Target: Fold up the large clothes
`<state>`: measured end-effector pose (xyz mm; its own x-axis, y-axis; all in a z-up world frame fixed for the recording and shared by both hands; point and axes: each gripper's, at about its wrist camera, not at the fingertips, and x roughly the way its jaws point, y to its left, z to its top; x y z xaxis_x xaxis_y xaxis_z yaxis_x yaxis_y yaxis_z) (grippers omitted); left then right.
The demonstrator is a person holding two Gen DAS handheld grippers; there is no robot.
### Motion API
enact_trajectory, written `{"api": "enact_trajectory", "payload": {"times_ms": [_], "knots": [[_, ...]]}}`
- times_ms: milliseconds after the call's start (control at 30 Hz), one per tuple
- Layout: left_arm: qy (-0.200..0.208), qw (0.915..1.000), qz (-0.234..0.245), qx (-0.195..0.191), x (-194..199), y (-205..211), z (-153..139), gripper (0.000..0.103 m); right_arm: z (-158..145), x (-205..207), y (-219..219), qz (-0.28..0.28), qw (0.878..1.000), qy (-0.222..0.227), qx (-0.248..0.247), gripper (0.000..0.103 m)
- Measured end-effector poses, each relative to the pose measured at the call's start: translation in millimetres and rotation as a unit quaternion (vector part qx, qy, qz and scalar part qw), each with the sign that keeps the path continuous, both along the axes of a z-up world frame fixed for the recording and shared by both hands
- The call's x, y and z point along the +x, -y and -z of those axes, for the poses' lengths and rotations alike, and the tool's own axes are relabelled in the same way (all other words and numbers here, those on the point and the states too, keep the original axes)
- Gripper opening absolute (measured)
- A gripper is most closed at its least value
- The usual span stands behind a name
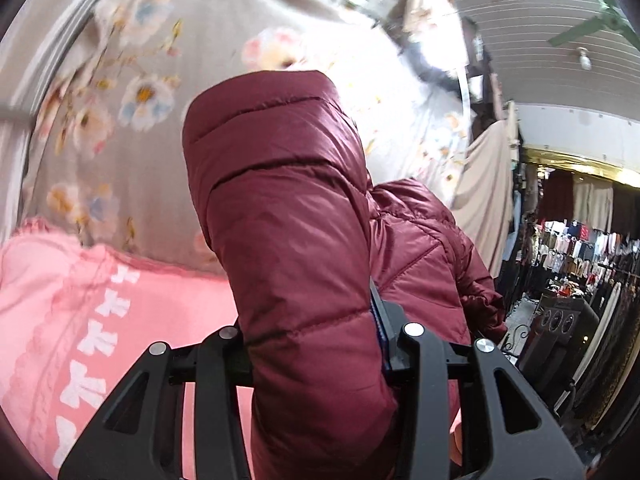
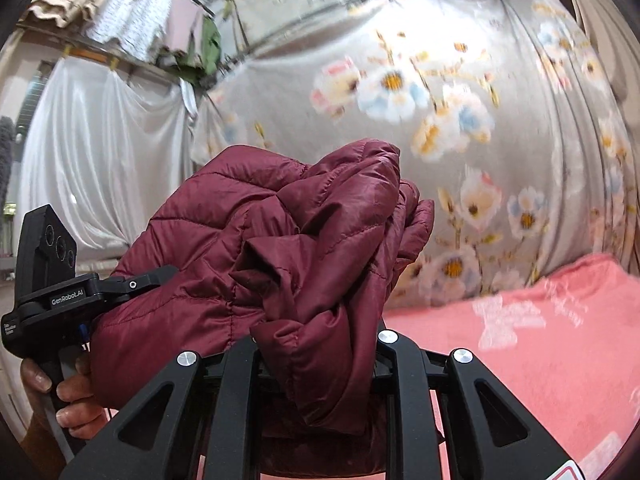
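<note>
A maroon quilted puffer jacket (image 1: 296, 216) is lifted in the air between both grippers. My left gripper (image 1: 316, 344) is shut on a thick padded fold of it, which fills the middle of the left wrist view. My right gripper (image 2: 316, 344) is shut on a bunched, crumpled part of the same jacket (image 2: 304, 240). The left gripper (image 2: 52, 280) also shows at the left of the right wrist view, held by a hand and pressed against the jacket. The fingertips of both grippers are hidden by the fabric.
A pink towel-like blanket (image 1: 60, 304) covers the surface below, also in the right wrist view (image 2: 540, 344). A grey floral sheet (image 2: 460, 128) hangs behind it. White curtains (image 2: 100, 152) hang at the left. Racks of clothes (image 1: 580, 248) stand far right.
</note>
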<state>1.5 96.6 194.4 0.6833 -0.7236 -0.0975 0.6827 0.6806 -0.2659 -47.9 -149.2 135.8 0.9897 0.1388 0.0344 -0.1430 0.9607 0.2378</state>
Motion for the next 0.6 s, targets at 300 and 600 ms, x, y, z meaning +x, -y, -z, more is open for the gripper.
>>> {"api": "enact_trajectory", "payload": {"times_ms": [300,600], "knots": [[-0.089,0.9955,-0.007,0.033,95,3,82,0.039,67,70,2,0.008,0.995,-0.095,0.019,0.018],[-0.137,0.9881,-0.012,0.068,144,15,144,0.038,124,115,8,0.02,0.985,-0.172,0.024,0.018]]}}
